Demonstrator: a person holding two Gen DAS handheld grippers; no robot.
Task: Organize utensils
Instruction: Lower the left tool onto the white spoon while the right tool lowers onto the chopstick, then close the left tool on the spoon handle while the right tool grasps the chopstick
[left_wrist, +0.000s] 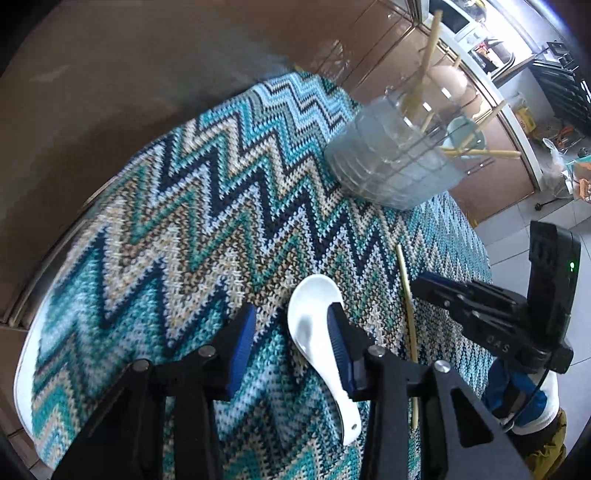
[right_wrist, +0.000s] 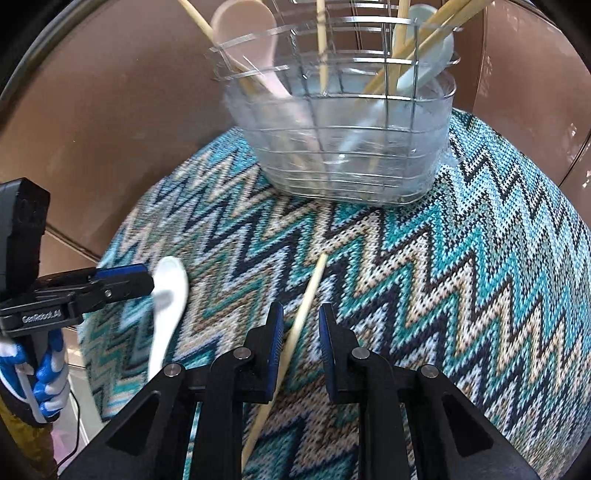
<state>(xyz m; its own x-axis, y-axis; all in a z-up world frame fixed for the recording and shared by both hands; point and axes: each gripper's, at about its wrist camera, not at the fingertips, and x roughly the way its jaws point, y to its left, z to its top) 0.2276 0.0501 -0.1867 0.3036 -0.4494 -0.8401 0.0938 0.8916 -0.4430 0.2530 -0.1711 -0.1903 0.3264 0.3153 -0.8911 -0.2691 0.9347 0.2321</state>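
A white ceramic spoon (left_wrist: 314, 332) lies on the zigzag-knit cloth (left_wrist: 177, 206). My left gripper (left_wrist: 291, 321) is open just above it, the right finger over the spoon's bowl, the left finger beside it. The spoon also shows in the right wrist view (right_wrist: 168, 295). A single bamboo chopstick (right_wrist: 301, 317) lies on the cloth between the fingers of my open right gripper (right_wrist: 301, 321); it also shows in the left wrist view (left_wrist: 406, 295). A clear utensil basket (right_wrist: 343, 147) holds a pink spoon (right_wrist: 251, 40), a pale blue spoon (right_wrist: 421, 62) and several chopsticks.
The cloth covers a small round table (left_wrist: 22, 369) with edges close on all sides. Brown cabinets (left_wrist: 110, 74) stand behind. The basket (left_wrist: 391, 162) sits near the far edge. A tiled floor (left_wrist: 524, 236) and a cluttered counter lie to the right.
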